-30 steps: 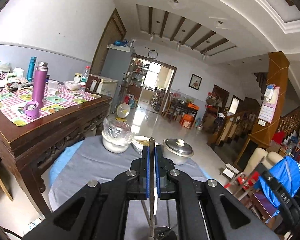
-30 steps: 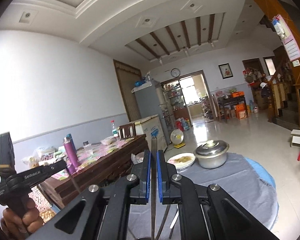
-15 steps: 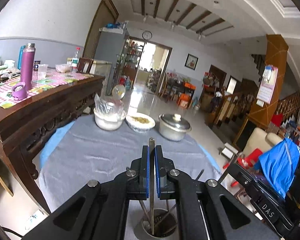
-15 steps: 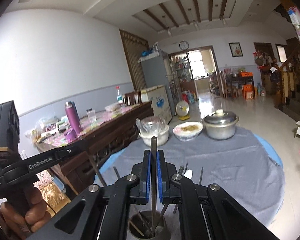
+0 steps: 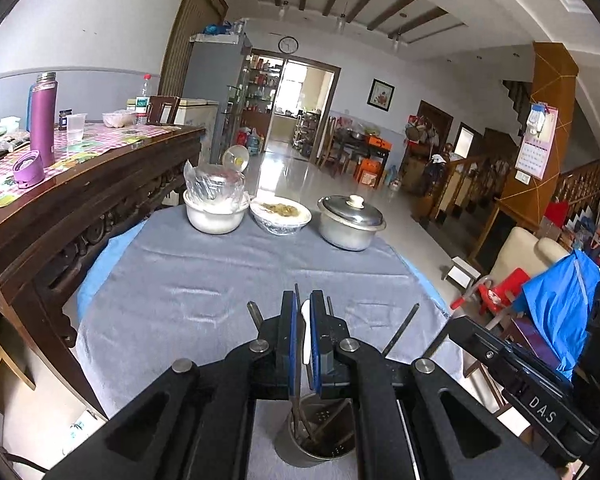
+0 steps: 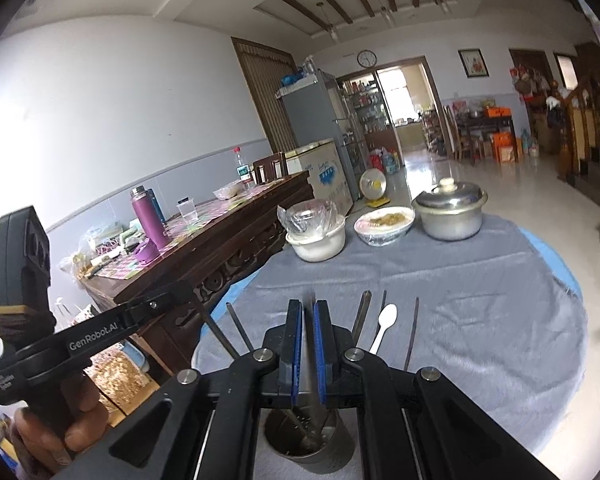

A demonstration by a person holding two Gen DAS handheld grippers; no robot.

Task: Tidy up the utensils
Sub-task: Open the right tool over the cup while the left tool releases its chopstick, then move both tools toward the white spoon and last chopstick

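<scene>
Grey cloth covers the round tabletop (image 5: pixel 220 280); wooden sideboard (image 5: pixel 80 184) off to the left w/ a purple flask (image 5: pixel 43 118).

Left gripper (image 5: pixel 303 344): pads slightly parted, gap narrow. Thin dark utensil handle runs along the left pad, white spoon (image 5: pixel 306 332) shows in the gap; cannot tell if anything is pinched.

Right gripper (image 6: pixel 307 344): pads slightly parted around a metal utensil handle (image 6: pixel 310 336); firm grip cannot be confirmed.

Metal utensil holder (image 5: pixel 316 436) sits directly below both grippers, near tabletop edge, w/ several utensils standing in it, handles fanning up either side of the pads.

Beyond the grippers, far side of tabletop, in a row: white bowl w/ plastic wrap (image 5: pixel 214 212), dish of food (image 5: pixel 281 214), lidded steel pot (image 5: pixel 350 220).
</scene>
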